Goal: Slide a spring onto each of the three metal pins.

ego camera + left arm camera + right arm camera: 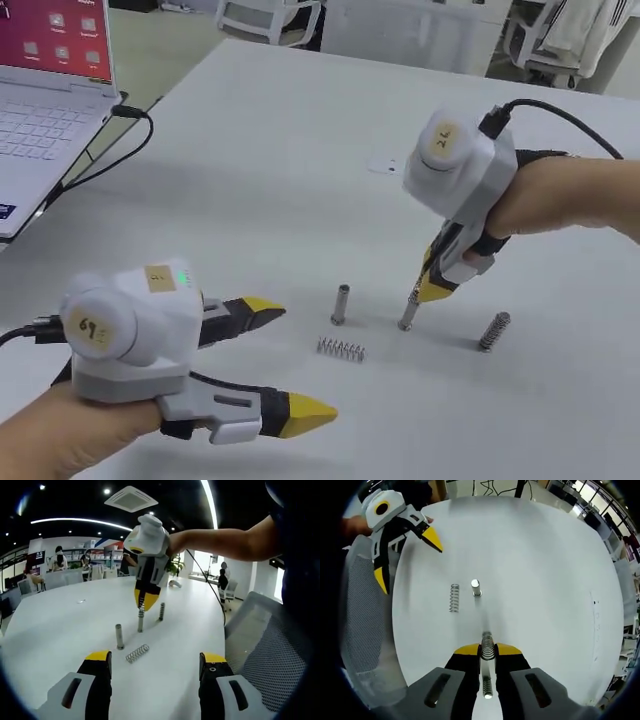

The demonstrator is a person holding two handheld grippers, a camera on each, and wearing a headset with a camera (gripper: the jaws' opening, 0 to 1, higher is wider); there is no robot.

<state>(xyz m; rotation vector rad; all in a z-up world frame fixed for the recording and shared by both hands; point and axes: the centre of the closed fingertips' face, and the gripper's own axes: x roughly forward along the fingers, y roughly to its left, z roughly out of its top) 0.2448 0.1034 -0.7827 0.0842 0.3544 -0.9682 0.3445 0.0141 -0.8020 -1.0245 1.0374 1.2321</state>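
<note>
The right gripper [432, 290] was clamped on a light, soft spring [488, 647] at the middle pin [408, 315], while the left gripper [305, 360] stood apart near the loose spring [341, 349] on the table [300, 150], which would likely roll and was best pinched gently at mid-length.

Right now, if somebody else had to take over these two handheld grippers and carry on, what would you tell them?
Left gripper: open, empty, hovering low over the white table.
Right gripper: shut on a small steel coil spring, held at the top of the middle metal pin.
Done: the spring-covered pin, rightmost in the head view.
Left: seat the held spring on the middle pin, then put the loose spring lying on the table onto the bare upright pin.
</note>
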